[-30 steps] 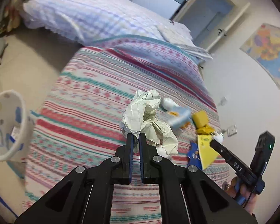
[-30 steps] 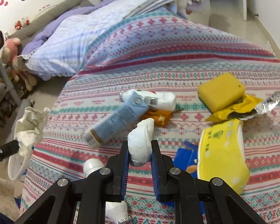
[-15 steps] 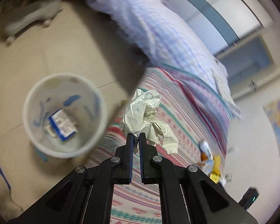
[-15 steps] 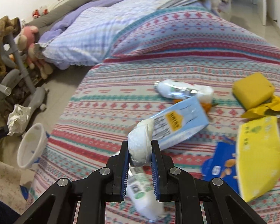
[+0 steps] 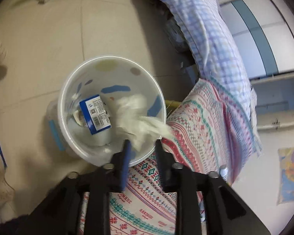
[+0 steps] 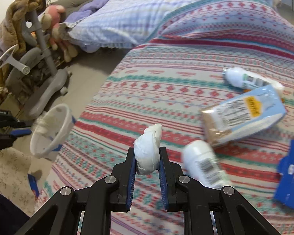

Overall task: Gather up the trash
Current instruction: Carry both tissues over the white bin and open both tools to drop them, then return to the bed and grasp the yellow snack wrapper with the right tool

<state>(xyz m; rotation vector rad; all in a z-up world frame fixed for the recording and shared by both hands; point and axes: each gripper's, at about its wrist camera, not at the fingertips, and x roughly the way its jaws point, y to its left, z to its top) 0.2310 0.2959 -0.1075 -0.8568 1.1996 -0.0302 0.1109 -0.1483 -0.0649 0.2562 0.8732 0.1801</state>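
My left gripper (image 5: 142, 146) hangs over the white round plastic bin (image 5: 111, 107) on the floor beside the bed (image 6: 166, 74), its jaws spread wide with nothing between them. The crumpled cream paper wad (image 5: 139, 115) is a motion-blurred smear just past the fingertips, over the bin's near rim; I cannot tell its long axis. A blue-and-white carton (image 5: 95, 114) lies in the bin. My right gripper (image 6: 147, 161) is clamped on a white wadded tissue lump (image 6: 148, 151), its long axis pointing up and away from me, above the bed's striped patterned cover. A blurred white bottle (image 6: 203, 163), a pale blue packet (image 6: 245, 113) and a blue wrapper (image 6: 292, 174), cut off at the frame edge, lie toward the bed's right side.
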